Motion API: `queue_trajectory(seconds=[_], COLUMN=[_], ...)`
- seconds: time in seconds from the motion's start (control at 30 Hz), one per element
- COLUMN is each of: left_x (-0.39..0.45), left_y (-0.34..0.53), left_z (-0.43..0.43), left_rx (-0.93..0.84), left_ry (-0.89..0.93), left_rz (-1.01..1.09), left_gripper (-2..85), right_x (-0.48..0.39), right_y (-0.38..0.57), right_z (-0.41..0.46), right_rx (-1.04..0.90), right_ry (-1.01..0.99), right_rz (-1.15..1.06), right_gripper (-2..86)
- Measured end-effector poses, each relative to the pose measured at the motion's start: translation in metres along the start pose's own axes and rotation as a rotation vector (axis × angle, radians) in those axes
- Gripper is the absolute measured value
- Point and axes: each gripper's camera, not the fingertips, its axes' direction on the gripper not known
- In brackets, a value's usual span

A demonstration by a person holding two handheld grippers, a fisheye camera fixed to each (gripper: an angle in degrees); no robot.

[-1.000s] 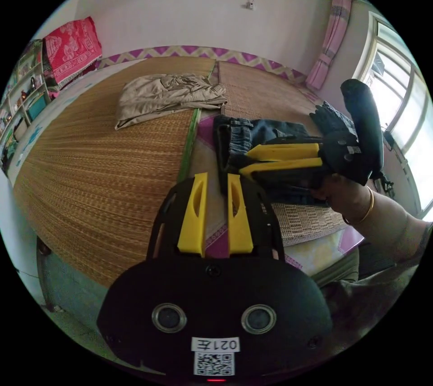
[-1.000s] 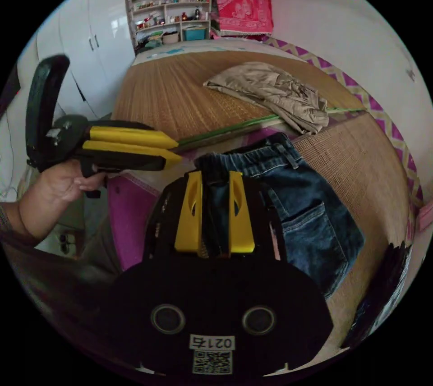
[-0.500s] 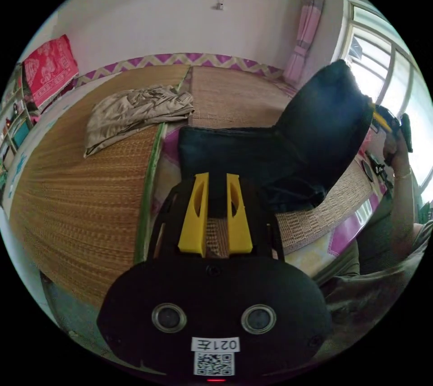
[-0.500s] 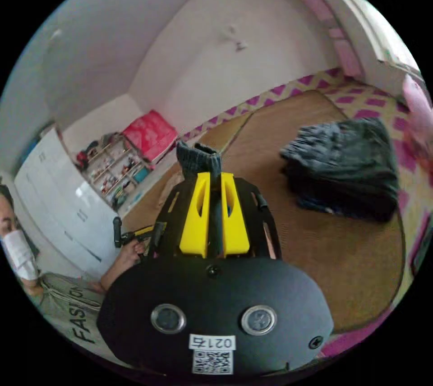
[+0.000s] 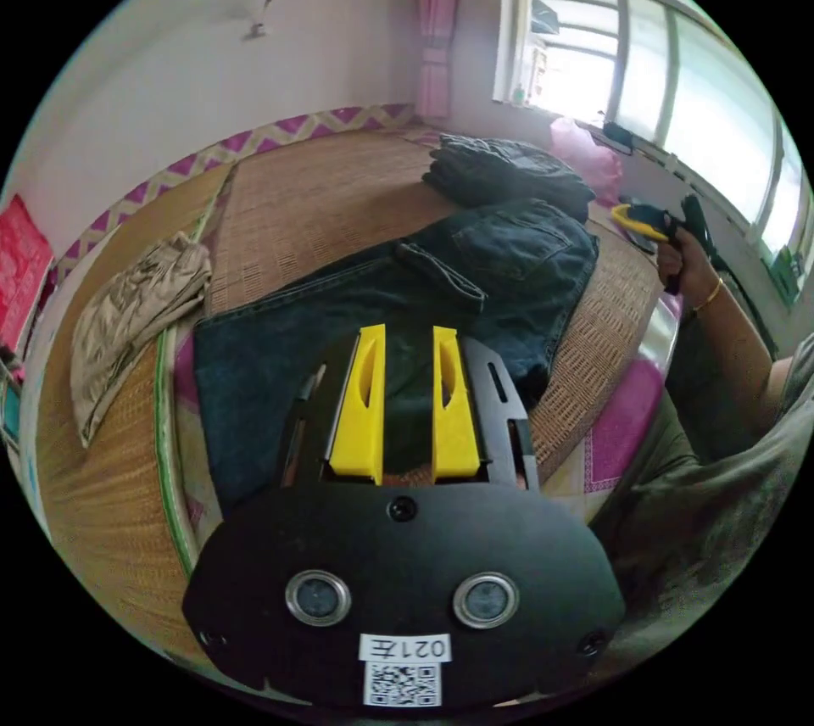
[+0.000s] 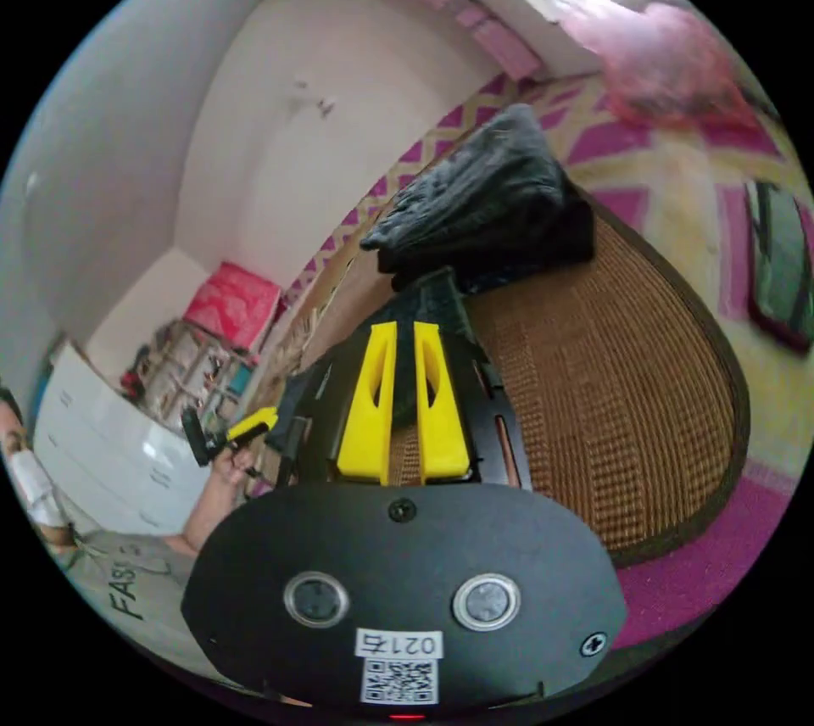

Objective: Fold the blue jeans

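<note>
Jeans [image 5: 381, 310] lie unfolded under the left gripper [image 5: 405, 340] (jaws parted, empty); right gripper [image 6: 405, 336] nearly closed, holding nothing.

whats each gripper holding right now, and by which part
The right gripper holds nothing; it sits clear of the blue jeans. The left gripper straddles their near edge, but whether it grips cannot be told.

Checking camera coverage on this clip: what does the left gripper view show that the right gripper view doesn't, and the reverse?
Left gripper view: the window panes, and the blue jeans laid out at full length. Right gripper view: white cupboards and cluttered shelves. Shared: part of the blue jeans, the dark folded pile and the woven mat. Each view also catches the other tool: the right gripper and the left gripper.
</note>
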Motion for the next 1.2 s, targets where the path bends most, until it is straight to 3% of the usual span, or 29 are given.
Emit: queue_trajectory(seconds=[0.23,0.5,0.73,0.87,0.97,1.2], left_x=[0.021,0.017,-0.029,-0.084,-0.123,-0.246], left_y=[-0.032,-0.048,-0.052,-0.037,-0.021,0.052], left_z=[0.037,0.074,0.074,0.05,0.011,-0.133], left_rx=[-0.071,-0.176,-0.193,-0.066,0.077,0.338], left_ry=[0.016,0.019,0.119,0.269,0.274,-0.032], left_rz=[0.136,0.21,0.064,-0.12,-0.209,-0.391], left_gripper=[8.9,9.4,6.9,5.0,4.8,3.9], right_x=[-0.038,-0.037,-0.039,-0.039,-0.043,-0.049], right_y=[-0.011,-0.002,-0.002,-0.004,-0.004,-0.01], right_z=[0.107,0.113,0.115,0.116,0.118,0.122], right_rx=[-0.284,-0.267,-0.274,-0.279,-0.282,-0.298], right_ry=[0.358,0.349,0.343,0.338,0.349,0.365], right_rz=[-0.238,-0.227,-0.212,-0.194,-0.198,-0.191], right_gripper=[7.3,7.0,7.0,6.9,6.7,6.8])
